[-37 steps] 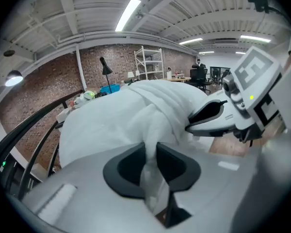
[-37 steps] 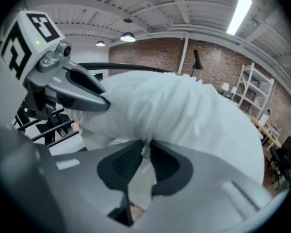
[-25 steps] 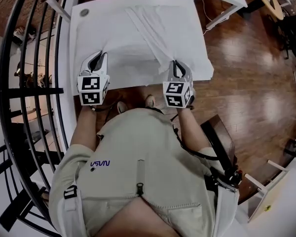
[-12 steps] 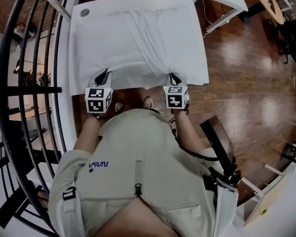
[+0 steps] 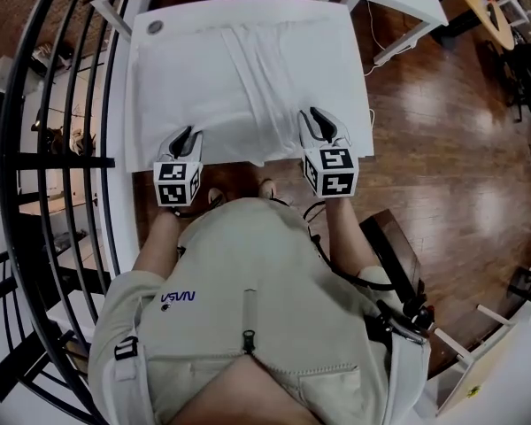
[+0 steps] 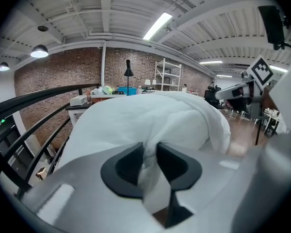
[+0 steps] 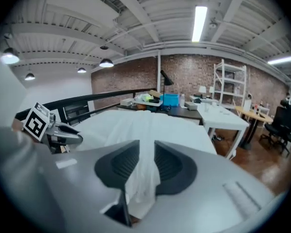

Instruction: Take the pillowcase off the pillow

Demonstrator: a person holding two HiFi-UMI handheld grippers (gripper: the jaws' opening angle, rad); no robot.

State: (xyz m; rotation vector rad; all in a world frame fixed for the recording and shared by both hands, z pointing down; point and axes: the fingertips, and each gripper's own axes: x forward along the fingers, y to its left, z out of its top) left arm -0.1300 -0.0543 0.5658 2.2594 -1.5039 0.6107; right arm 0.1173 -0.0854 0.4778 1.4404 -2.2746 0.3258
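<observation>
The white pillowcase (image 5: 248, 78) lay spread over most of the table (image 5: 142, 60), plump and creased, with one long fold running from the table's far edge towards its near edge. Both tools sat at the table's near edge – the left gripper (image 5: 184, 136) by the near left corner, the right gripper (image 5: 317, 119) by the near right corner, well apart. The left gripper's jaws had just been easing apart, with a bunched wad of the cloth filling the narrow gap between them. The right gripper's jaws had likewise just been parting – a thin hanging strip of the pillowcase ran between them. The person (image 5: 248, 308) stood at the table's near side.
</observation>
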